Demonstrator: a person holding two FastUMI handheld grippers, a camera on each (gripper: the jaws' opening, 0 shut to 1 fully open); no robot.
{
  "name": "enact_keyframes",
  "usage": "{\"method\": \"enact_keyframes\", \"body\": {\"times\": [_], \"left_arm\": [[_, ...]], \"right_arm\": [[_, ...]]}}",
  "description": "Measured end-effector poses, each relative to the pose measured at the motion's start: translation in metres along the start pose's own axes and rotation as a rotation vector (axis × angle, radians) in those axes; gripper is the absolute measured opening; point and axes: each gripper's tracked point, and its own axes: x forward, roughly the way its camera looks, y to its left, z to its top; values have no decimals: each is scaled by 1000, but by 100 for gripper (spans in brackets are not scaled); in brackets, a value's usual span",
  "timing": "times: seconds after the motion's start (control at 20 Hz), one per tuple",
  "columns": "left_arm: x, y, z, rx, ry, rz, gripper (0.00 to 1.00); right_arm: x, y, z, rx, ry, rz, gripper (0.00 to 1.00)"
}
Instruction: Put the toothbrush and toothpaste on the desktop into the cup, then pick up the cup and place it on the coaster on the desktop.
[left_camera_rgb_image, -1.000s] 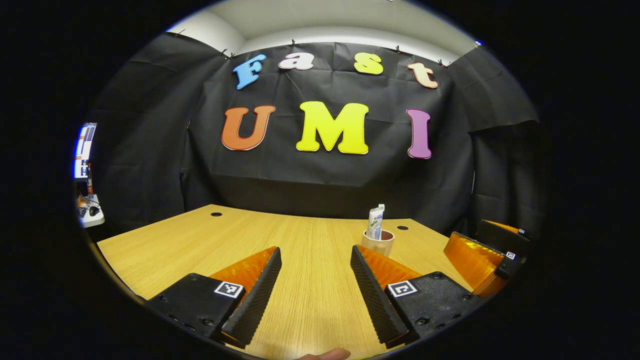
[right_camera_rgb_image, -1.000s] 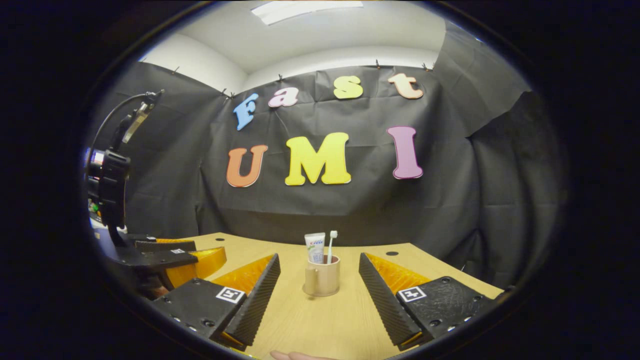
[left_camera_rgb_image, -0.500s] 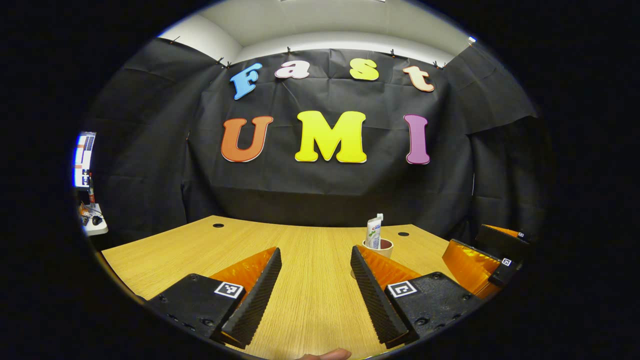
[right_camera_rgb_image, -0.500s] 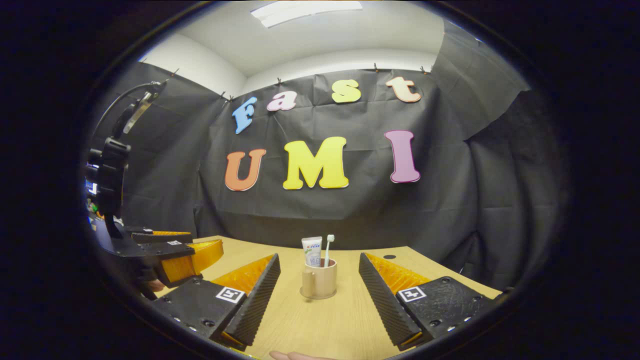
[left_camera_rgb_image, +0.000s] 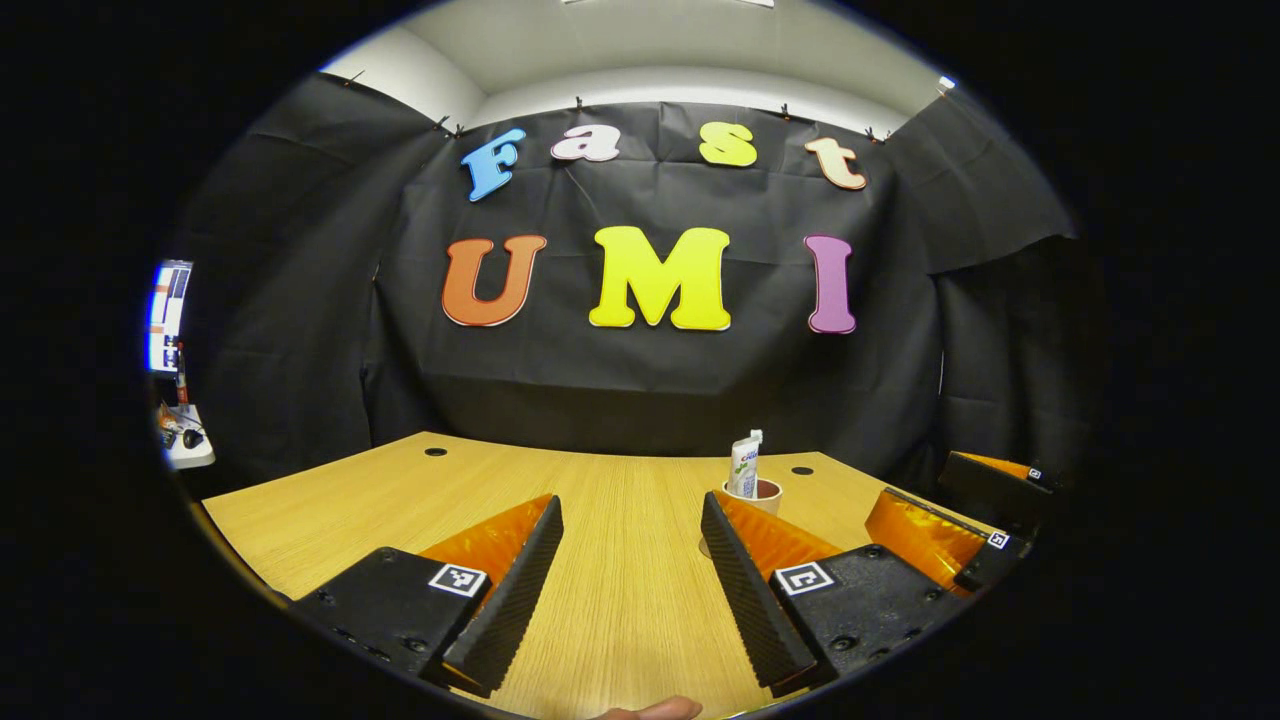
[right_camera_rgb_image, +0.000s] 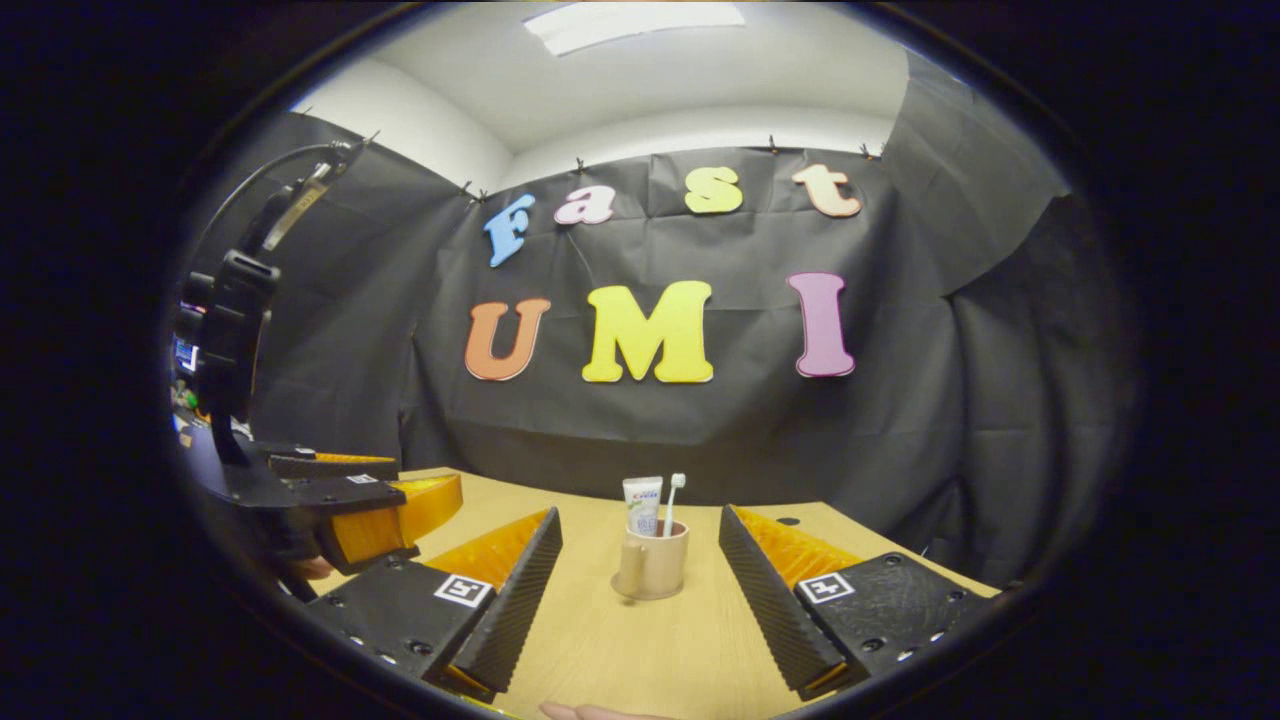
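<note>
Left gripper view: the left tongs (left_camera_rgb_image: 632, 585) are spread over bare wooden table (left_camera_rgb_image: 340, 500), pinching nothing. At about two o'clock from them stands the cup (left_camera_rgb_image: 757, 494) with the toothpaste (left_camera_rgb_image: 743, 466) upright inside; the right tongs (left_camera_rgb_image: 960, 525) sit at three o'clock.

Right gripper view: the right tongs (right_camera_rgb_image: 640, 600) are spread, empty, with the cup (right_camera_rgb_image: 654, 562) at twelve o'clock between and beyond the fingers, apart from both. Toothpaste (right_camera_rgb_image: 643, 505) and toothbrush (right_camera_rgb_image: 673, 502) stand in it. Whether a coaster lies beneath cannot be told. The left tongs (right_camera_rgb_image: 375, 500) sit at nine o'clock.
</note>
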Motion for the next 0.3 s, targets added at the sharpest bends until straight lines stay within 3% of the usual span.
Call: {"method": "enact_keyframes", "body": {"times": [0.3], "left_arm": [[3,0,-5,0,14,0,89]], "right_arm": [[1,-1,-4,14,3,0,95]]}}
